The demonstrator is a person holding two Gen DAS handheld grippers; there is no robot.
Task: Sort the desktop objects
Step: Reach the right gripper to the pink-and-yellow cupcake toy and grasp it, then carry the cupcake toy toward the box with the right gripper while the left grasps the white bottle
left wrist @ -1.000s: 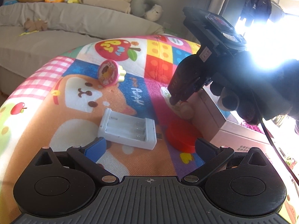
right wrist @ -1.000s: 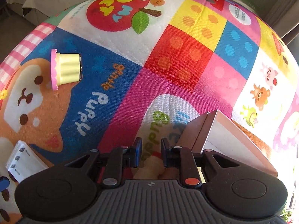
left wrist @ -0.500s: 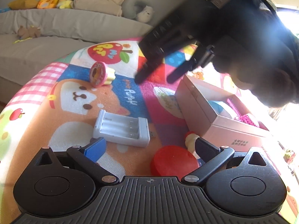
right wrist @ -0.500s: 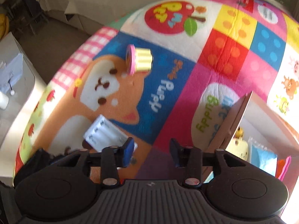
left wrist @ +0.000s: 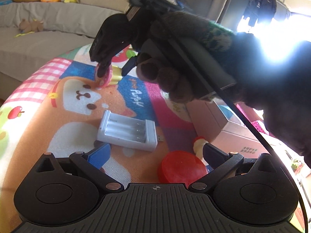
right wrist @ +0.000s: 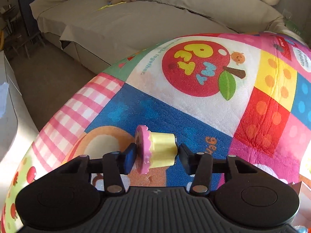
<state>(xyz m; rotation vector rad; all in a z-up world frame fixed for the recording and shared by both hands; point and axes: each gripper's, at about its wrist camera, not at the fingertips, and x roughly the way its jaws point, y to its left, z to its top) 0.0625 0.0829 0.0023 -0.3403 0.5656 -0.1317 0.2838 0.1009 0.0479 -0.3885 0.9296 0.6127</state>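
A toy cupcake [right wrist: 155, 151] with a pink frilled top and a yellow base lies on its side on the colourful play mat [right wrist: 194, 116]. My right gripper [right wrist: 156, 157] straddles it and its jaws are closing: one pad meets the pink top, the other the yellow end. In the left wrist view the same cupcake [left wrist: 108, 75] shows at the far side under the right gripper [left wrist: 114, 69]. My left gripper [left wrist: 155, 151] is open and holds nothing. It hovers low over a white battery charger [left wrist: 127, 134], a red disc [left wrist: 180, 169] and a small red-capped figure [left wrist: 199, 145].
A pink open box [left wrist: 239, 136] with items inside stands at the right of the mat. A gloved hand [left wrist: 175, 81] and the right tool's cable cross the middle of the left wrist view. A beige sofa [right wrist: 136, 19] with soft toys lies beyond the mat's edge.
My right gripper swung from the box across the mat to the cupcake and narrowed around it. The left gripper stayed put and open.
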